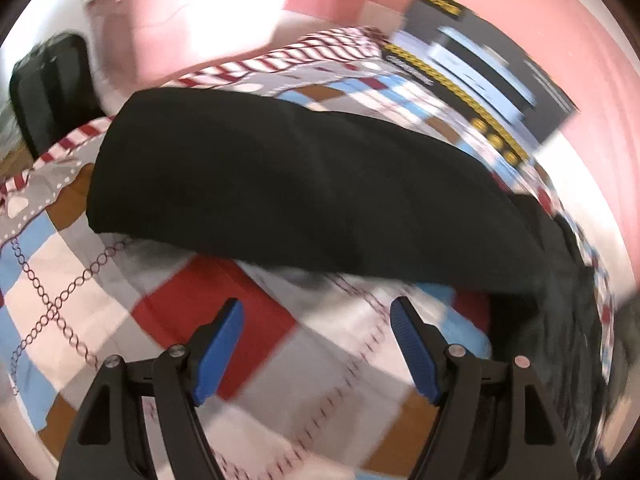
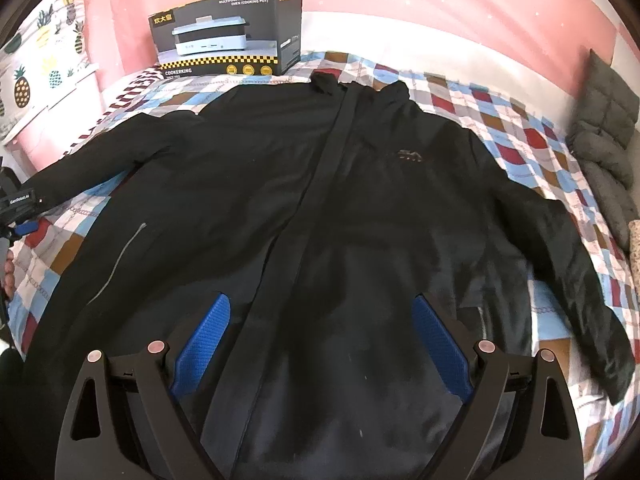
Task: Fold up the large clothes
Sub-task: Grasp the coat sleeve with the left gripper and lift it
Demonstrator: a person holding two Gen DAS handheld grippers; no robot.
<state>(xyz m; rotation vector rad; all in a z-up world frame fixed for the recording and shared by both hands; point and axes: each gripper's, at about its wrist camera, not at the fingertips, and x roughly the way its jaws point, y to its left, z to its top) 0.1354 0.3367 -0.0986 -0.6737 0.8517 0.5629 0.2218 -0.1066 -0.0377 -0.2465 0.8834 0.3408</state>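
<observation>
A large black jacket [image 2: 320, 208] lies spread front-up on a patchwork bedsheet [image 2: 500, 128], zip closed, hood toward the far wall, both sleeves out to the sides. My right gripper [image 2: 320, 316] is open and empty, hovering over the jacket's lower front. In the left wrist view, one black sleeve [image 1: 280, 184] lies across the sheet [image 1: 328, 360]. My left gripper [image 1: 318, 320] is open and empty, just short of the sleeve's near edge. The left gripper also shows in the right wrist view [image 2: 20, 228], at the far left by the sleeve cuff.
A black appliance box [image 2: 228, 34] stands at the head of the bed, also in the left wrist view [image 1: 480, 64]. A pink wall [image 2: 440, 16] runs behind. A grey padded garment [image 2: 604, 128] lies at the right. A pineapple-print pillow [image 2: 36, 60] is at the left.
</observation>
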